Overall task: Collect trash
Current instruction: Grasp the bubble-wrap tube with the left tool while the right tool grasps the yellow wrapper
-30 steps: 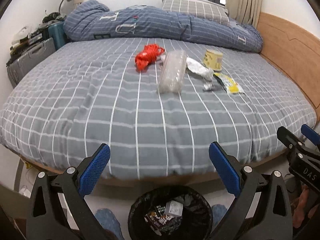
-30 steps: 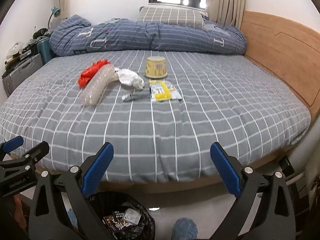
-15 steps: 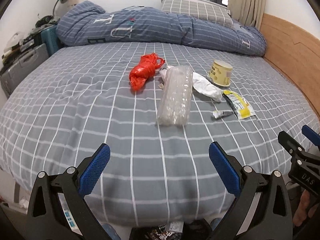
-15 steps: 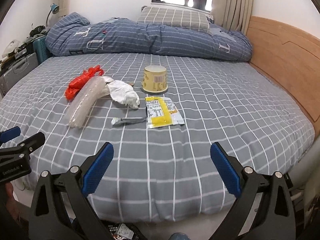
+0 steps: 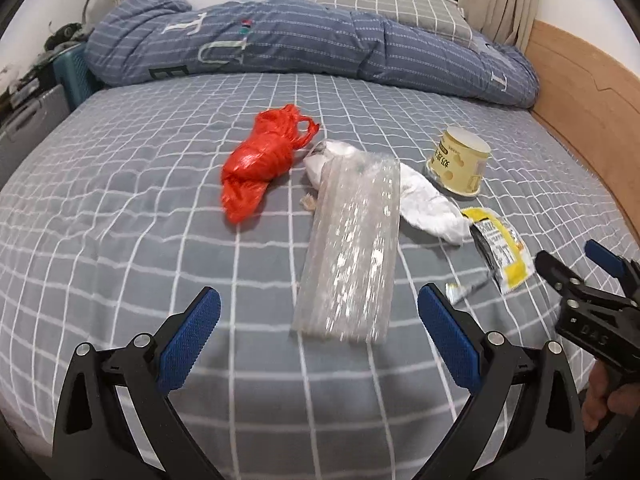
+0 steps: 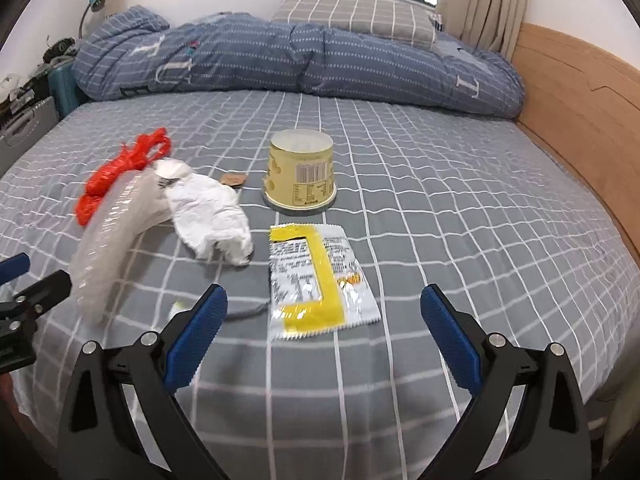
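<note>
Trash litters the bed [image 5: 120, 240]: plastic sleeve [image 5: 348, 256] nearest the spread left hand-held gripper [image 5: 316, 336], right hand-held gripper [image 6: 322, 330] spread.

Left tool [image 5: 318, 332] gapes wide over a clear plastic sleeve [image 5: 352, 248] (blurred, possibly bubble wrap) on the bed [image 5: 120, 208].

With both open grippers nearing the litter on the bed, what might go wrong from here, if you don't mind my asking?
The clear ribbed plastic sleeve overlaps the crumpled white tissue, so the left gripper may drag both. The flat yellow-and-silver snack wrapper lies flush on the soft grey checked bedsheet; the right gripper may pinch fabric instead. The upside-down pale yellow paper cup could tip and roll if nudged.
</note>
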`<state>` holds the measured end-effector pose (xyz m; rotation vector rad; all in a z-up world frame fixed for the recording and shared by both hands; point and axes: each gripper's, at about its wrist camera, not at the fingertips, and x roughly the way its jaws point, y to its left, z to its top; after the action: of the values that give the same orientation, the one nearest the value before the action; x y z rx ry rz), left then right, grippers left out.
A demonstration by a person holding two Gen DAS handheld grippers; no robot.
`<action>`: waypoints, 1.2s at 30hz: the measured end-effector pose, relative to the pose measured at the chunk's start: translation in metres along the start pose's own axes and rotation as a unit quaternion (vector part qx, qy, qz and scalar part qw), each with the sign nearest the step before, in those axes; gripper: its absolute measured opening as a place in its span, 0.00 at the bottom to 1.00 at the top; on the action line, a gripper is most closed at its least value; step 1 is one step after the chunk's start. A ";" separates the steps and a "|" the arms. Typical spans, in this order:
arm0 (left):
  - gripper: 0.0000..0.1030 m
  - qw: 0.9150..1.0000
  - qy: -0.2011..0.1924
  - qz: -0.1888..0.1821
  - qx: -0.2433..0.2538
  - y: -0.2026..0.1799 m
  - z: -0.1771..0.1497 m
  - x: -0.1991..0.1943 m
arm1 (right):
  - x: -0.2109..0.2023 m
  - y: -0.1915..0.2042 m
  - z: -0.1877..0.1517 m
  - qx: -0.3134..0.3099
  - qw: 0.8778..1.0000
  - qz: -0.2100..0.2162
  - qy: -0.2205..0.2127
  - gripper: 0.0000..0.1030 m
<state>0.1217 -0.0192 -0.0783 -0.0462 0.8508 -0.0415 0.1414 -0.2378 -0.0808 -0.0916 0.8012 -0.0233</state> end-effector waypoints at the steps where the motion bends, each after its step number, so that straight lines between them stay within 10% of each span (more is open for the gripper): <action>1: 0.94 1.000 0.002 0.002 0.005 -0.002 0.004 0.006 | 0.006 0.000 0.003 -0.001 1.000 0.001 0.003 0.91; 14: 0.93 0.999 0.033 -0.004 0.027 -0.009 0.030 0.059 | 0.078 -0.004 0.020 0.003 0.998 0.012 0.063 0.89; 20: 0.76 0.998 0.051 -0.008 0.043 -0.012 0.031 0.074 | 0.094 -0.002 0.020 0.001 0.996 0.023 0.083 0.79; 30: 0.37 0.995 0.076 -0.014 0.057 -0.015 0.026 0.089 | 0.104 0.000 0.021 -0.001 0.993 0.050 0.105 0.42; 36: 0.30 0.996 0.074 -0.019 0.054 -0.013 0.026 0.087 | 0.103 0.008 0.020 -0.011 0.993 0.052 0.107 0.21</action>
<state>0.1984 -0.0365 -0.1250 0.0419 0.9953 -0.1280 0.2275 -0.2344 -0.1414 -0.0688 1.0189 0.0755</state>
